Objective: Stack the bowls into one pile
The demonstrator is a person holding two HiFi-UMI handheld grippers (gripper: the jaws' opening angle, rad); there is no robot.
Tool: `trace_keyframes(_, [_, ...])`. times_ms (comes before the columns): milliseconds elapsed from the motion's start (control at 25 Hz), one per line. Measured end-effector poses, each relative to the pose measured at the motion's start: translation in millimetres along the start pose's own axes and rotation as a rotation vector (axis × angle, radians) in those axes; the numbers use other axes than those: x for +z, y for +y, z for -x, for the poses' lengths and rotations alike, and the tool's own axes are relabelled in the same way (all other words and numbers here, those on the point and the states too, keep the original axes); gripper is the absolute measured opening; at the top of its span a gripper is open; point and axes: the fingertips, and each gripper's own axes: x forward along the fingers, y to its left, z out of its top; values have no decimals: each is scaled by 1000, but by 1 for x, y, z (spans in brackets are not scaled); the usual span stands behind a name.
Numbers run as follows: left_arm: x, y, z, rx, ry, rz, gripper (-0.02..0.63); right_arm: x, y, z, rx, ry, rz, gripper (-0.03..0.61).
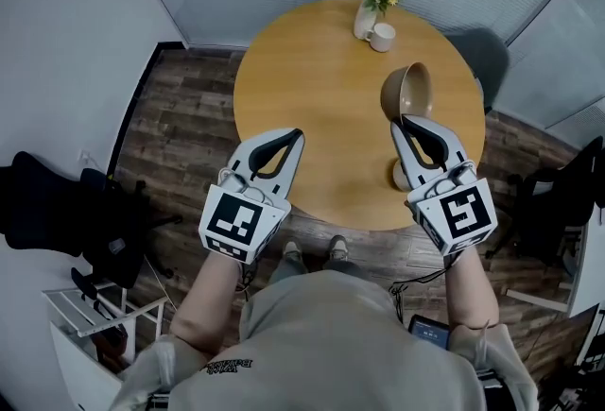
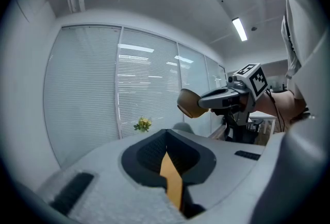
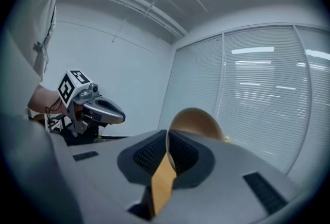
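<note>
At the lower left of the head view, the left gripper point(image 1: 296, 135) hovers over the near edge of the round wooden table point(image 1: 312, 69), its jaws together on nothing. Right of centre, the brown bowl point(image 1: 406, 90) hangs above the tabletop, tipped on its side with the hollow facing left. The right gripper point(image 1: 399, 122) is clamped on its lower rim. The bowl looks rigid, smooth and fairly light, probably glazed or plastic, so a thin pinch on the rim may let it pivot or slip. A deeper bite over the rim, wall between the jaws, would likely be steadier, and it should be set down gently in case it chips. A small vase of flowers point(image 1: 369, 14) and a white mug point(image 1: 383, 37) stand together at the upper centre, well clear of the bowl. Under the right gripper lies a pale rounded thing point(image 1: 401, 177), perhaps a second bowl, though it is mostly hidden.
</note>
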Motion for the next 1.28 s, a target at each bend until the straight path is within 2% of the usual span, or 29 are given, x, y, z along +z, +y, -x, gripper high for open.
trace_keyframes(160, [9,-21,-29,-70,-21,-16,18,-20,-18,3,-36,54,-12,35])
trace_keyframes(320, [4,-41,-56,-136,-4,-20,18,-47,-29,6,-62,111,-54,35])
trace_keyframes(480, [-8,-57,-78,-185,28,-21,18,-82,-34,8,-32,190,-106,37])
trace_keyframes(800, [-40,-75,-113,-250,114,-23,18,-142,-43,16,-31,314,-143,35])
trace_keyframes(1280, [-91,-108,-145,-316,216,19,18,-234,-40,36,-20,480,-218,35])
